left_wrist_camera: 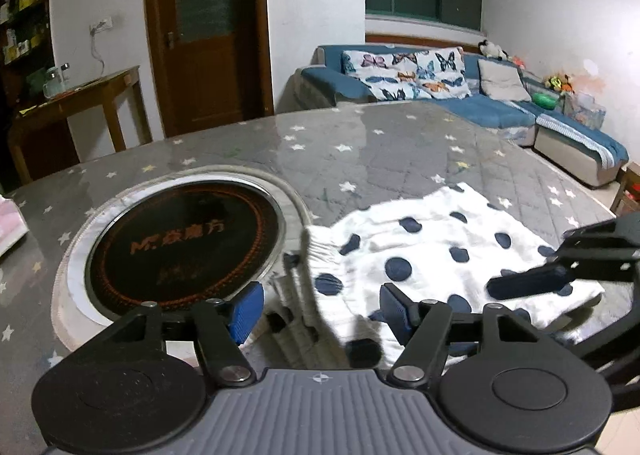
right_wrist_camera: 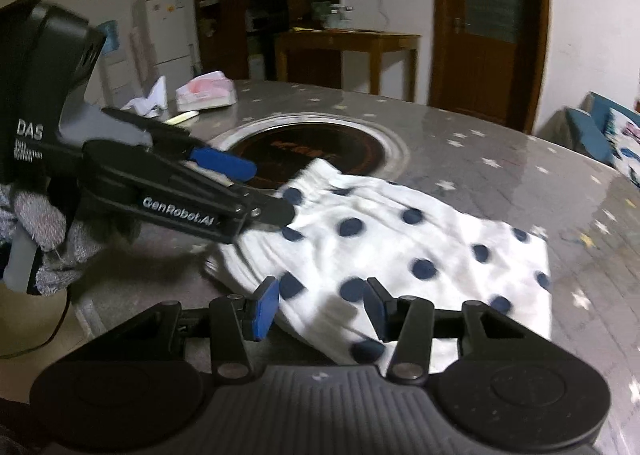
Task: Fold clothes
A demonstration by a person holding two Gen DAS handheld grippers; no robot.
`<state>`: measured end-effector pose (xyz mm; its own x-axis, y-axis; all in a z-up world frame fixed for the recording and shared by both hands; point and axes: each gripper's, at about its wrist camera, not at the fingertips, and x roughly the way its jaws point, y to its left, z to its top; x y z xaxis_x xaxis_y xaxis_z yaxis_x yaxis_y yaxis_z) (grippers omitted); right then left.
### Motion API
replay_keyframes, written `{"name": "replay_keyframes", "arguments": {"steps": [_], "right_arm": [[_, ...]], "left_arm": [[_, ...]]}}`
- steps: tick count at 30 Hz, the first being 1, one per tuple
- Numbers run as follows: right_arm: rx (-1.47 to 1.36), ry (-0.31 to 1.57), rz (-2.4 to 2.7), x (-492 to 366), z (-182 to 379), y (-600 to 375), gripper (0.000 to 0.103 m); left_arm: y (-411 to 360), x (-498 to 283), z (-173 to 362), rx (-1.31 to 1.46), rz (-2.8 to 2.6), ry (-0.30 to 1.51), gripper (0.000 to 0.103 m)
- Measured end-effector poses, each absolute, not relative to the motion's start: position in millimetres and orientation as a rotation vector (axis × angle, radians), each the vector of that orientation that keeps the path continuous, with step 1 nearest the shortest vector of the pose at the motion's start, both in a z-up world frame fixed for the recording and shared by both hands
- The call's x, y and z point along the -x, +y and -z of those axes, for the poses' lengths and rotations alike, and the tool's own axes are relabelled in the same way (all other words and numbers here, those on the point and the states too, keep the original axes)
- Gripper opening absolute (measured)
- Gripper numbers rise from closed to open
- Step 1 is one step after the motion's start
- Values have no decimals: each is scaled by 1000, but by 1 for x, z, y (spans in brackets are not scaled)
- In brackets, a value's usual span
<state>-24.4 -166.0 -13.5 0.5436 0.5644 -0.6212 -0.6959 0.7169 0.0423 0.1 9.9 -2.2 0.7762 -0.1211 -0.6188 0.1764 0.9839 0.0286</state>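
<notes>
A white garment with navy dots (left_wrist_camera: 440,247) (right_wrist_camera: 400,247) lies folded flat on the grey star-patterned table (left_wrist_camera: 360,147) (right_wrist_camera: 520,159), its ribbed waistband toward the round hob. My left gripper (left_wrist_camera: 320,311) (right_wrist_camera: 256,191) is open, low over the waistband end, with only cloth below its blue pads (left_wrist_camera: 248,311). The right gripper (right_wrist_camera: 320,309) (left_wrist_camera: 528,283) is also open, hovering over the garment's near edge and holding nothing. A grey-gloved hand (right_wrist_camera: 44,231) holds the left gripper's handle.
A round black hob (left_wrist_camera: 184,243) (right_wrist_camera: 312,147) is set into the table beside the garment. A pink tissue pack (right_wrist_camera: 206,93) and crumpled white paper (right_wrist_camera: 150,99) lie at the far table edge. A blue sofa (left_wrist_camera: 480,103), a wooden side table (right_wrist_camera: 348,43) and a door (left_wrist_camera: 204,27) stand beyond.
</notes>
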Motion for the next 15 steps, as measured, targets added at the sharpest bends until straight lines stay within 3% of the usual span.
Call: {"name": "replay_keyframes", "arguments": {"steps": [8,15], "right_arm": [[155,700,-667,28,25,-200,48],[107,704,-617,30,22,-222,48]], "left_arm": [[9,0,19,-109,147,703,68],[12,1,18,-100,130,700,76]]}}
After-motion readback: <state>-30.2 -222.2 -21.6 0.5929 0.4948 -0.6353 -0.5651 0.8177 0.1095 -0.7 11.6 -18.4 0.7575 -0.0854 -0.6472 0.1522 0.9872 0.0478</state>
